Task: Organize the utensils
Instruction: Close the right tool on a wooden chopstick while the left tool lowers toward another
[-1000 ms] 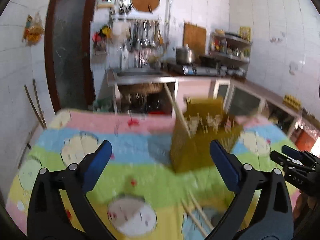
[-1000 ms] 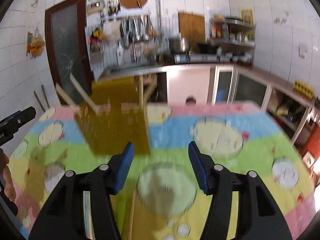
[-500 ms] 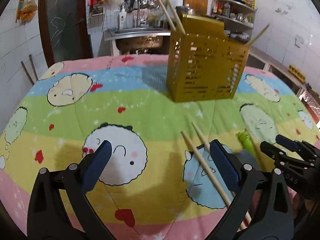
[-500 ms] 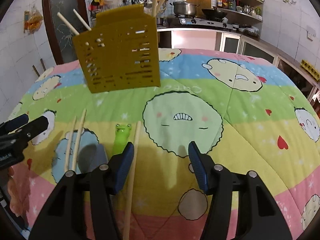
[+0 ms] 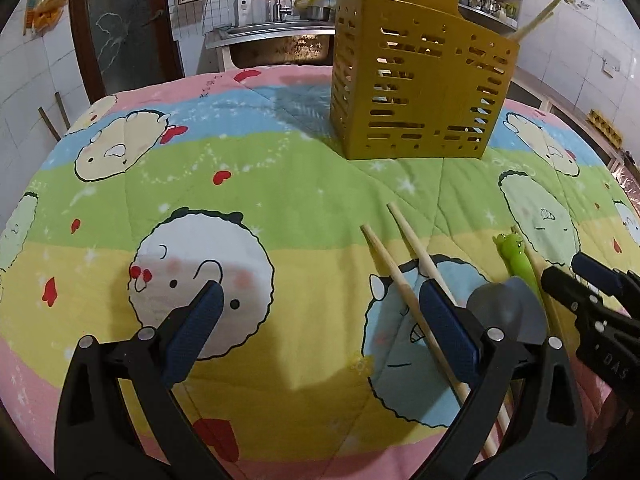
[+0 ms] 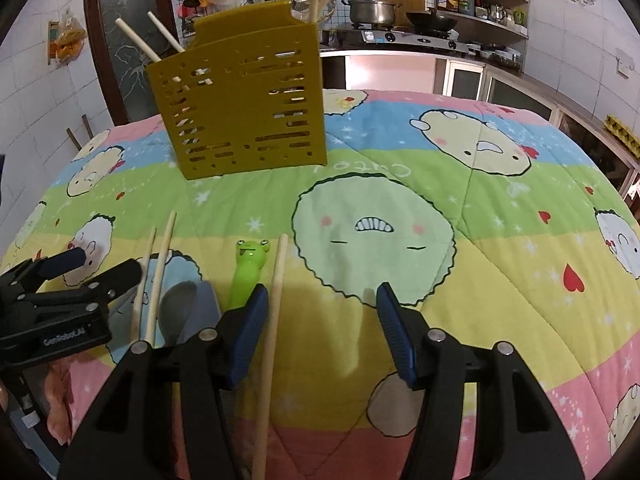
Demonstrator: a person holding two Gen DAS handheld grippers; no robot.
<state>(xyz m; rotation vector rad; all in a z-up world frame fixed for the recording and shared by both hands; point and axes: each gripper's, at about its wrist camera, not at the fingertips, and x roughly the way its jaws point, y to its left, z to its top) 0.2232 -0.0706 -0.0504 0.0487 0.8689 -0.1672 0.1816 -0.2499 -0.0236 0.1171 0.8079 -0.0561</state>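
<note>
yellow plastic utensil holder (image 5: 416,84) stands upright on the far part of the quilt (image 5: 260,184), with chopsticks (image 6: 164,38) sticking out at both ends. on the colourful cartoon quilt near the grippers lie loose chopsticks (image 5: 404,276) and a green frog spoon (image 6: 248,272); behind is a tiled kitchen. left gripper (image 5: 316,324) and right gripper (image 6: 320,320) both have jaws apart, holding nothing.

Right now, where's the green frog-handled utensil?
In the right wrist view the green frog-handled utensil lies on the quilt, left of centre, between a pair of chopsticks and a single chopstick, well short of the yellow holder.
</note>
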